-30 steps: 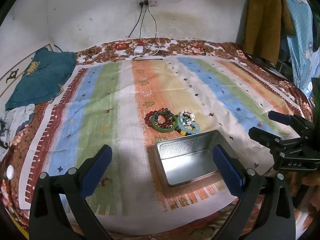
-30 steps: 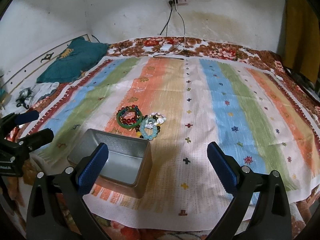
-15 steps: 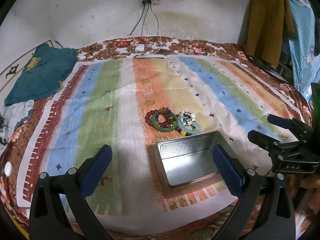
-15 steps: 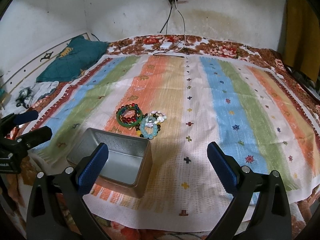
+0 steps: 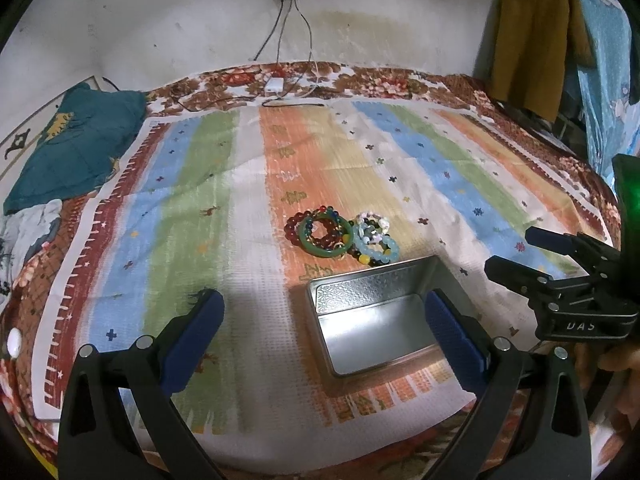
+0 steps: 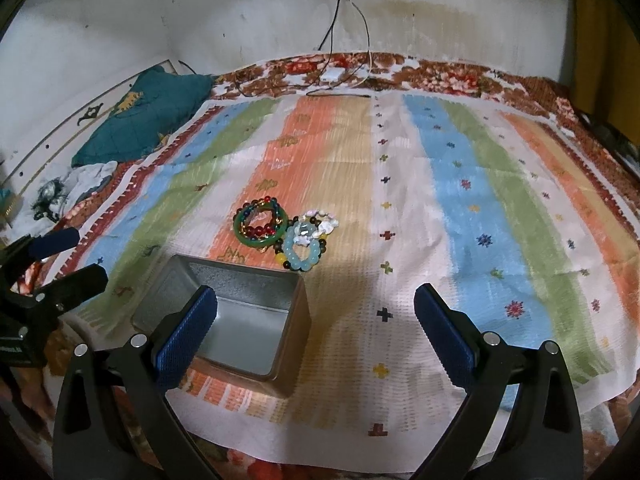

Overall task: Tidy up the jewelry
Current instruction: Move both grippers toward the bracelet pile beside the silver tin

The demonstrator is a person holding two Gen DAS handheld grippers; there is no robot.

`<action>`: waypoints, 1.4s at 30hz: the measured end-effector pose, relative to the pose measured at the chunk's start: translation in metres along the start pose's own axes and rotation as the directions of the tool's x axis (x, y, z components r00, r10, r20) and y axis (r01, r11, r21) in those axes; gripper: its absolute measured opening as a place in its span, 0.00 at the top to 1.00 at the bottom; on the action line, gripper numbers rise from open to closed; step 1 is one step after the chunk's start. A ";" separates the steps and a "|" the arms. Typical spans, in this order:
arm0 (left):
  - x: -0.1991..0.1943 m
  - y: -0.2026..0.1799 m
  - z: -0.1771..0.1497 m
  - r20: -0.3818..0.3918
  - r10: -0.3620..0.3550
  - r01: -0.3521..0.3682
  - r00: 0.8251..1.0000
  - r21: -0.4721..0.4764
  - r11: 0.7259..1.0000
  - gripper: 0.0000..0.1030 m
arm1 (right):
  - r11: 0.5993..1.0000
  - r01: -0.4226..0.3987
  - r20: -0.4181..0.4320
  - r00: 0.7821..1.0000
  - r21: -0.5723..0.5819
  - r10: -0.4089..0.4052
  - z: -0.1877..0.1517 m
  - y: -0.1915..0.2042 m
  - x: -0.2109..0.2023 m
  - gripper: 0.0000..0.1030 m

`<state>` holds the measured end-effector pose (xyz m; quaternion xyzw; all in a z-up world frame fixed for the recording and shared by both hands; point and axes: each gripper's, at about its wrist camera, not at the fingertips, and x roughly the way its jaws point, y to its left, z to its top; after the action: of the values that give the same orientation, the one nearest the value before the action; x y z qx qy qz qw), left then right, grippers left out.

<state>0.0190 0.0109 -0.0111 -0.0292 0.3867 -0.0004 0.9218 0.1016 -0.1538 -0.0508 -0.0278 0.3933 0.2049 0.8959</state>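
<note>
On the striped cloth (image 5: 192,208) an open metal tin (image 5: 376,320) stands, and the bracelets (image 5: 340,236) lie in a small pile just behind it. The left gripper (image 5: 320,332) and the right gripper (image 6: 316,328) both hover wide open, holding nothing.

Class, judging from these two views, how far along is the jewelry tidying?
Done: nothing yet; the metal tin sits open and empty. In hand: nothing; the left gripper and right gripper are both open, above the cloth. Left: all the bracelets lie piled on the striped cloth beyond the tin.
</note>
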 end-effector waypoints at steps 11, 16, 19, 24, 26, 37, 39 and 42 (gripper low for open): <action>0.026 -0.009 0.017 -0.060 0.007 -0.003 0.998 0.065 0.998 0.05 | 1.000 -0.019 -0.056 0.998 0.019 0.020 0.016 -0.003 0.021 0.03; 0.041 -0.001 0.030 -0.082 0.004 0.000 0.997 0.046 0.999 0.05 | 1.000 -0.014 -0.070 0.997 0.019 0.015 0.027 -0.006 0.032 0.03; 0.048 0.003 0.033 -0.095 0.014 -0.010 0.995 0.045 0.999 0.05 | 1.000 -0.018 -0.082 0.996 0.023 0.020 0.033 -0.007 0.039 0.03; 0.062 0.012 0.040 -0.139 -0.006 0.009 0.990 0.015 1.000 0.05 | 0.999 -0.028 -0.109 0.994 0.028 0.031 0.040 -0.010 0.048 0.03; 0.065 0.012 0.043 -0.141 -0.008 0.010 0.990 0.014 1.000 0.05 | 0.999 -0.032 -0.118 0.992 0.033 0.035 0.043 -0.012 0.052 0.03; 0.093 0.023 0.063 -0.172 0.000 0.001 0.985 0.002 1.000 0.05 | 0.999 -0.014 -0.158 0.987 0.036 0.019 0.060 -0.020 0.073 0.03; 0.099 0.026 0.066 -0.184 -0.015 0.012 0.983 -0.017 1.000 0.05 | 0.999 -0.007 -0.167 0.986 0.040 0.014 0.062 -0.022 0.078 0.03; 0.104 0.026 0.069 -0.187 -0.011 0.008 0.982 -0.015 1.000 0.05 | 0.999 -0.002 -0.180 0.984 0.041 0.010 0.065 -0.024 0.084 0.03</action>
<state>0.1406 0.0386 -0.0384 -0.0373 0.4714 -0.0049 0.8811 0.2074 -0.1331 -0.0689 -0.0268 0.4770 0.1962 0.8563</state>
